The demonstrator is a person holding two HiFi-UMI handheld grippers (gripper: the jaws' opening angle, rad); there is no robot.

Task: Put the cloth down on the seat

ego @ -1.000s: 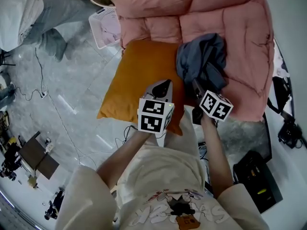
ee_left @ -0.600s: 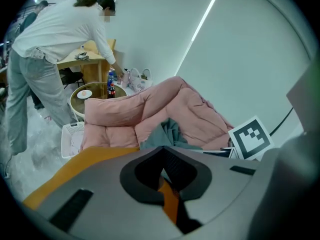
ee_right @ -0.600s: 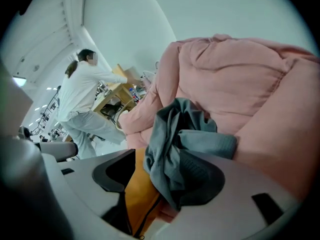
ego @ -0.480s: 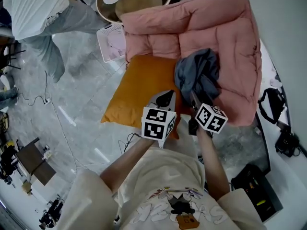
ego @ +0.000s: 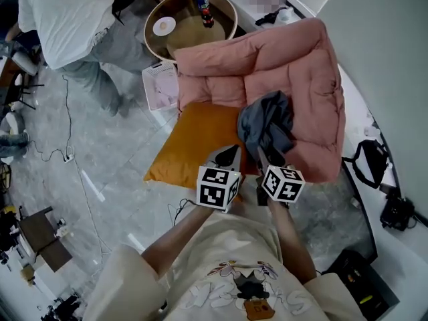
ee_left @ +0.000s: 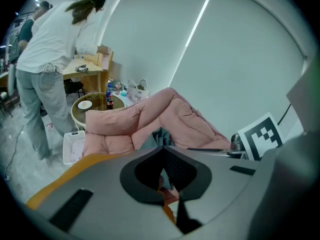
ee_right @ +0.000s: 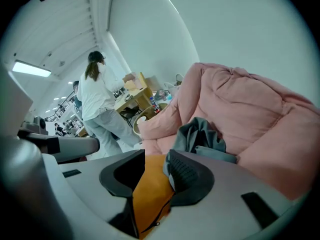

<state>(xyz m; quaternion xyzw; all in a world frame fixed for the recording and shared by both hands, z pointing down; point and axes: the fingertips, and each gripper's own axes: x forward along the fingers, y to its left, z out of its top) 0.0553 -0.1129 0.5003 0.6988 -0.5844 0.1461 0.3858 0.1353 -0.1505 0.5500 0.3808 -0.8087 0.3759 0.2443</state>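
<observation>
In the head view the left gripper (ego: 227,154) and the right gripper (ego: 263,155) are held side by side, close to each other, in front of the person's chest. The grey cloth (ego: 266,124) lies crumpled on the pink seat (ego: 304,65), just ahead of the right gripper's tips and not touching them. An orange cushion (ego: 194,139) lies under and ahead of the left gripper, leaning on the seat's front edge. Farther ahead of the left gripper are a white basket (ego: 160,85) and a round table (ego: 175,33), and to their left a person in a white shirt (ego: 67,19). In the left gripper view the jaws are pressed together at the tips, with nothing between them; a small part of the cloth shows just beyond the tips. In the right gripper view the jaws are apart and closing, and nothing is between them; only the orange cushion shows through the gap. The cloth lies beyond the right-hand jaw, on the seat.
</observation>
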